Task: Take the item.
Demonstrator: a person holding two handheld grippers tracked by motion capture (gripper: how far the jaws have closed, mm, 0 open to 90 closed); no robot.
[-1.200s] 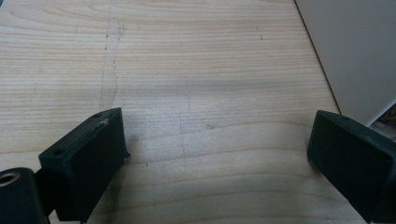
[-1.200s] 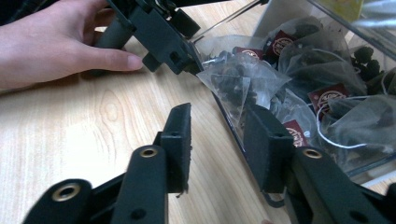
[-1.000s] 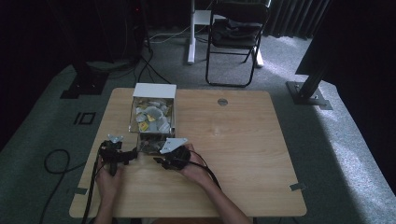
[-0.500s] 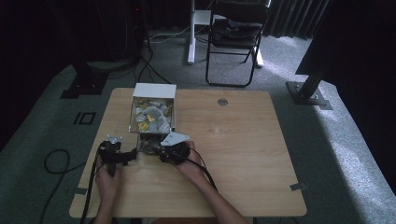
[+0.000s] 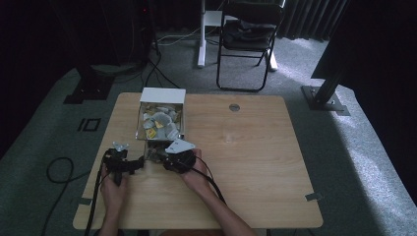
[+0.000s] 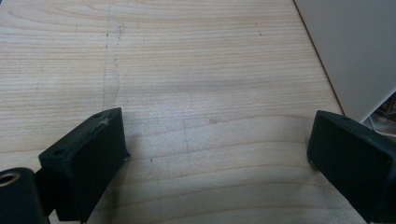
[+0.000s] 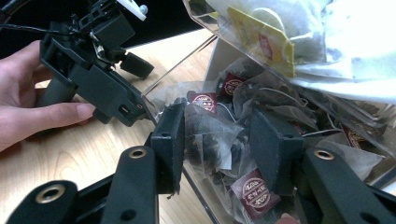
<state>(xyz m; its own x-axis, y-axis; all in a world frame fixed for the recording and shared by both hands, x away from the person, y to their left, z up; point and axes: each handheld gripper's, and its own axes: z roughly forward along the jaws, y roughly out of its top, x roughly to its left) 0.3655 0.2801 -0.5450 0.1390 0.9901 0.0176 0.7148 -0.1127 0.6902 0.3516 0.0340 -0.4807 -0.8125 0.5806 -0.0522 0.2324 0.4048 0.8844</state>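
Observation:
A white box [image 5: 162, 96] at the table's left holds a clear tray of tea bags [image 5: 160, 123]. My right gripper [image 5: 158, 157] reaches into the tray's near end. In the right gripper view its jaws [image 7: 217, 144] stand open on either side of a dark-leaf tea bag [image 7: 210, 135] with a maroon tag. The bag touches the left jaw. More tagged tea bags [image 7: 261, 42] lie in the compartment above. My left gripper [image 5: 133, 164] rests open on the wood just left of the box. It stands wide open [image 6: 217, 149] with bare table between its jaws.
The white box wall [image 6: 355, 46] rises just right of the left gripper. A person's hand [image 7: 28, 107] holds the left gripper [image 7: 135, 88] close beside the tray. Bare wooden table [image 5: 255, 162] stretches to the right. A folding chair [image 5: 248, 34] stands behind the table.
My right gripper has moved left and forward, from the table beside the box into the tray's near end. The left gripper has barely moved.

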